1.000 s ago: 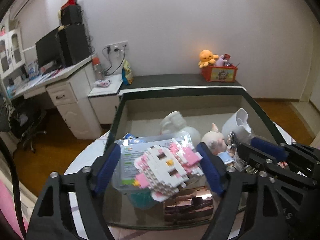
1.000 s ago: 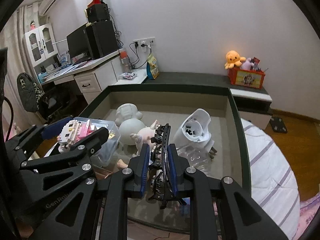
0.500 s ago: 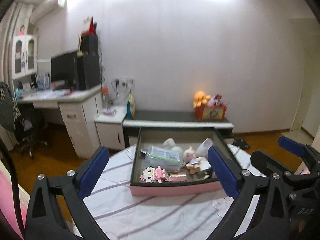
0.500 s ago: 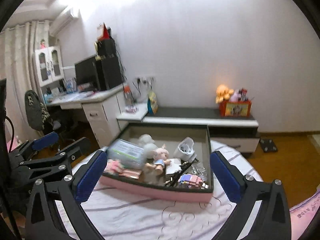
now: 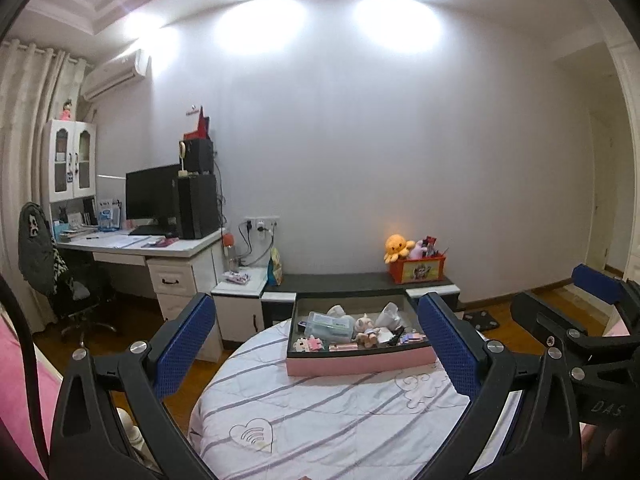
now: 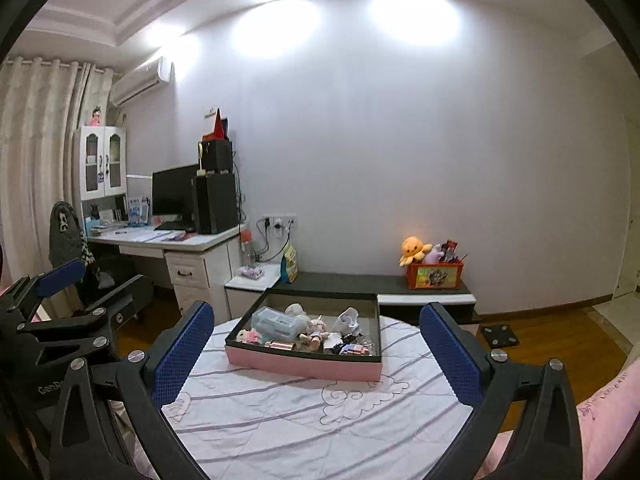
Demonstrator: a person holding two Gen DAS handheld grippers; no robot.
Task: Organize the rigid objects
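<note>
Now both hand-held tools hang back from the round table under a white quilted cloth with grey stripes (image 6: 320,412), well clear of the pink-sided, dark-rimmed shallow tray (image 6: 304,366) at its far side. The left gripper (image 5: 320,344) stands with its blue-padded jaws spread wide and nothing between them; the right gripper (image 6: 320,344) is likewise splayed and empty, its jaws having just been opening. Inside the tray lie the rigid objects: a clear plastic lidded box (image 6: 276,322), a pink-and-white block-built figure (image 6: 249,336), a small pale-haired doll (image 6: 314,330), a white moulded plastic piece (image 6: 347,317) and a black hair clip (image 6: 347,339). Judging by the withdrawn tools, a placing step looks finished. Any next move would call for a fresh approach to the tray.
</note>
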